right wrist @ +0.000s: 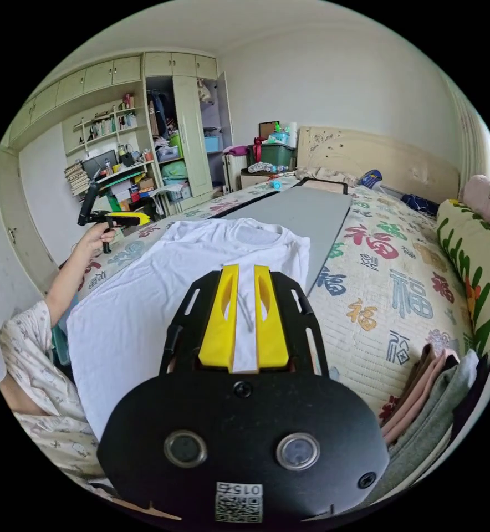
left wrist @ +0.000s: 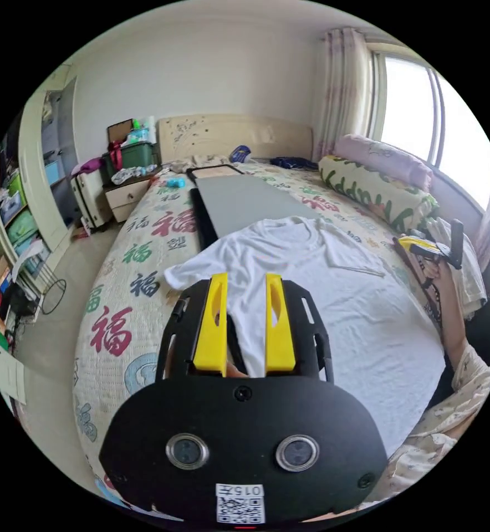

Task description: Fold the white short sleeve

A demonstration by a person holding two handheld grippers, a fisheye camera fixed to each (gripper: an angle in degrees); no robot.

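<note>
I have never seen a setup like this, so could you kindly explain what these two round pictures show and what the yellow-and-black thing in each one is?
Each picture comes from a fisheye camera riding on a hand-held gripper; a person holds one in each hand. The left gripper, with yellow jaws, fills the lower part of its own view, and the right gripper does the same in its view. Each also shows in the other's view, held up at the side by a hand. A white T-shirt lies spread flat on the bed, partly over a grey board. Both grippers' jaws stand apart above the shirt, holding nothing. Folded clothes sit at the bed's edge.
</note>
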